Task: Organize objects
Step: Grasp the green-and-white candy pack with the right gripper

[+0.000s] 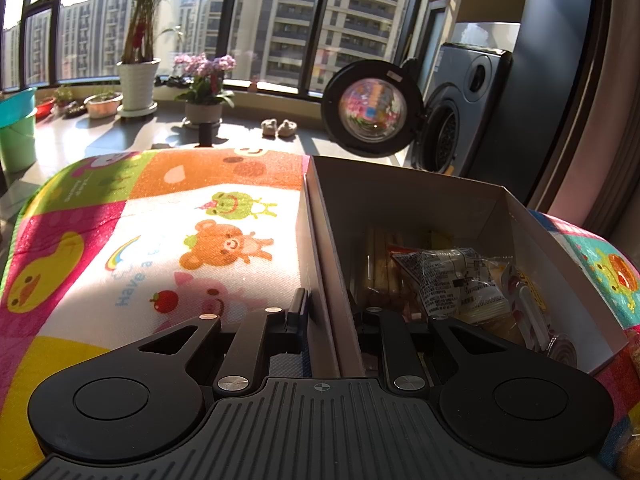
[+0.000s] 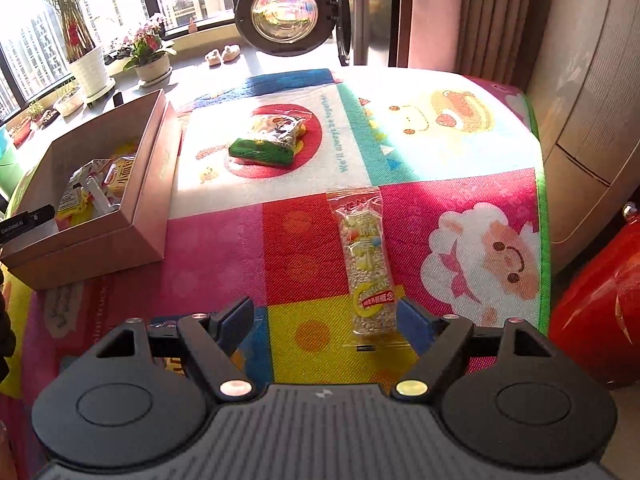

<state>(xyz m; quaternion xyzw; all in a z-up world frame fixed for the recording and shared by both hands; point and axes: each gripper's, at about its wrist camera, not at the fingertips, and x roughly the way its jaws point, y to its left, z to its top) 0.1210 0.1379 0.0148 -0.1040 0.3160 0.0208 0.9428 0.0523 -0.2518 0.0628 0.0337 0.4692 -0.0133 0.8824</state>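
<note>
Black tongs on the left gripper (image 1: 326,312) sit on both sides of the cardboard box's (image 1: 320,248) side wall, one finger inside and one outside, but I cannot tell if they squeeze it. The right gripper (image 2: 326,316) is wide open and low over the bright cartoon mat (image 2: 304,248), with the long snack bar packet (image 2: 366,264) lying just past its right finger. Farther toward the mat's far edge lies the green snack bag (image 2: 268,140), beside the box, which has snack packets (image 1: 452,280) inside.
</note>
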